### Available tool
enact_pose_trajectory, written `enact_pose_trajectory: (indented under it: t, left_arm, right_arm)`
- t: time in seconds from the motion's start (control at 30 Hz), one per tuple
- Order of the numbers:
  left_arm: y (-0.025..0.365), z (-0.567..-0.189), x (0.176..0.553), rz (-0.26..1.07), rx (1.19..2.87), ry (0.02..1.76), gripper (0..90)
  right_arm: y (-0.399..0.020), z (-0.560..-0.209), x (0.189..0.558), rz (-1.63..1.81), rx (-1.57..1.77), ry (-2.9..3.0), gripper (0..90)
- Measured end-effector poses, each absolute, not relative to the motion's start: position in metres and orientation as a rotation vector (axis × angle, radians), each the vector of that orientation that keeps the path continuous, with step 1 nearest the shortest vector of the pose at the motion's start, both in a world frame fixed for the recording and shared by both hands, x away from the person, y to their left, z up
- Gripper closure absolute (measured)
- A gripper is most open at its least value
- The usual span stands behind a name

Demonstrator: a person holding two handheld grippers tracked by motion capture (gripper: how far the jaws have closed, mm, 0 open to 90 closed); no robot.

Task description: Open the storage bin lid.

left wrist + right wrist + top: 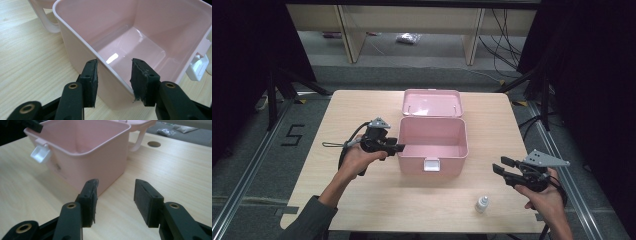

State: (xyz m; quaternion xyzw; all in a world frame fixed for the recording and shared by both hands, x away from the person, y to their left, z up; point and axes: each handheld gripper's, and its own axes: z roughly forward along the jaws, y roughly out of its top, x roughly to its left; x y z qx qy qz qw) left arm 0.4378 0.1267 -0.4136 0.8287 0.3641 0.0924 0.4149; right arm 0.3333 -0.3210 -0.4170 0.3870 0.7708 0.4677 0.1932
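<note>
An open pink box (pixel 432 162) stands mid-table with its lid (pixel 432 102) folded back and a white latch (pixel 431 165) on its front. My left gripper (pixel 399 147) is open at the box's left wall. In the left gripper view its jaws (pixel 114 67) straddle that wall (pixel 75 32), one pad outside and one inside, without clamping it. The box is empty inside. My right gripper (pixel 499 165) hovers open at the table's right, with nothing between its jaws (pixel 116 187), and faces the box (pixel 87 167). A small white bottle (pixel 482 203) stands upright near the front edge.
The lid's looped handle (pixel 137 140) lies behind the box. A round hole (pixel 153 144) shows in the tabletop beyond it. Dark stand legs (pixel 277 90) flank the table, and shelving (pixel 412 30) stands on the floor behind.
</note>
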Motion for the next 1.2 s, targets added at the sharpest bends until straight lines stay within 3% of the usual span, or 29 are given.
enact_pose_trajectory:
  t: [0.5,1.2]
  left_arm:
    - [0.126,-0.413,0.435,0.222,2.082,0.949,56.2]
    - [0.125,-0.413,0.435,0.229,2.088,0.96,55.9]
  right_arm:
    - [-0.313,-0.416,0.294,1.26,1.072,2.267,50.5]
    - [-0.292,-0.424,0.283,1.12,0.939,2.474,41.8]
